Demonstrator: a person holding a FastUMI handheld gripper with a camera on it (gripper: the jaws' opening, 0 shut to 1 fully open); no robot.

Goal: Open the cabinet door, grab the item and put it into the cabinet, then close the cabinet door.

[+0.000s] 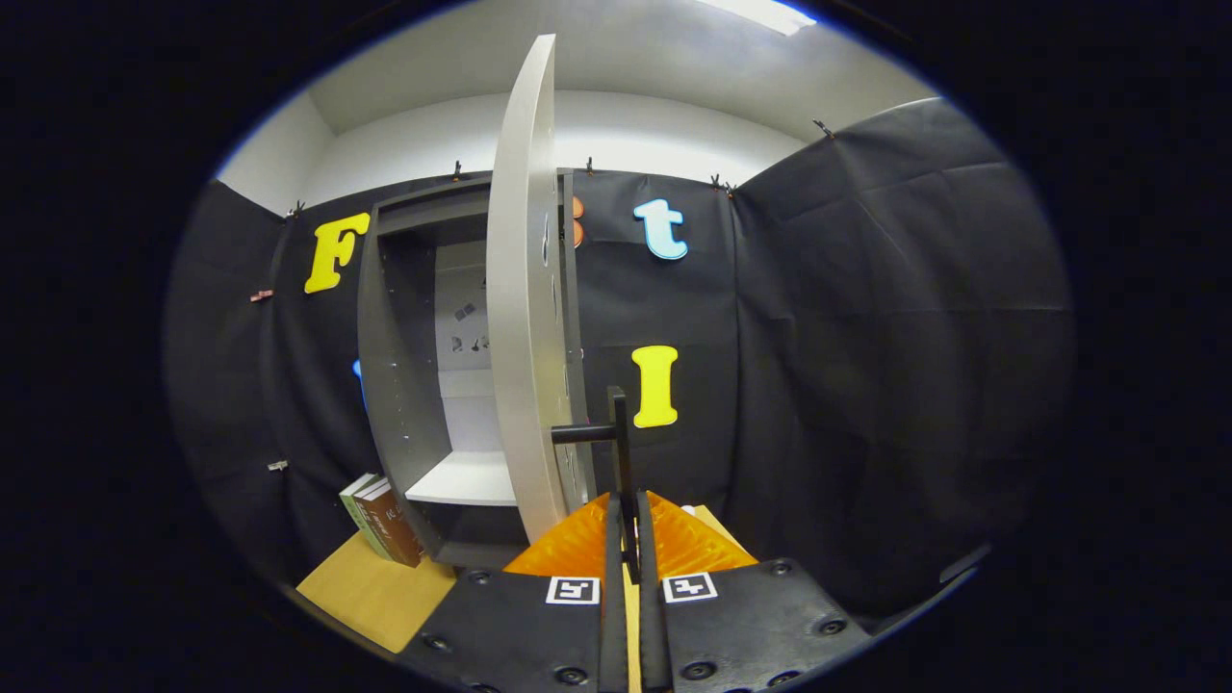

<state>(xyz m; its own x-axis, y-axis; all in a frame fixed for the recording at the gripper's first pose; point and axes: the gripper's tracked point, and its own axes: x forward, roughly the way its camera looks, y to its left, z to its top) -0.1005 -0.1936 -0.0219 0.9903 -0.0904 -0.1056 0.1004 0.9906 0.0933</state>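
Observation:
The grey cabinet (pixel 404 385) stands against the booth wall with its door (pixel 525 318) swung out towards me, so I see the door nearly edge-on. A dark bar handle (pixel 618 423) sticks out from the door's lower part on a short stem. My gripper (pixel 627 515) is shut on the lower end of that handle bar, which runs down between the two fingers. Inside the cabinet a pale shelf (pixel 467 479) shows, with nothing on its visible part.
Two books (pixel 380 520) lean against the cabinet's left side on the wooden tabletop (pixel 371 592). Black cloth walls close the booth to the left, behind and to the right. The open door stands just left of my fingers.

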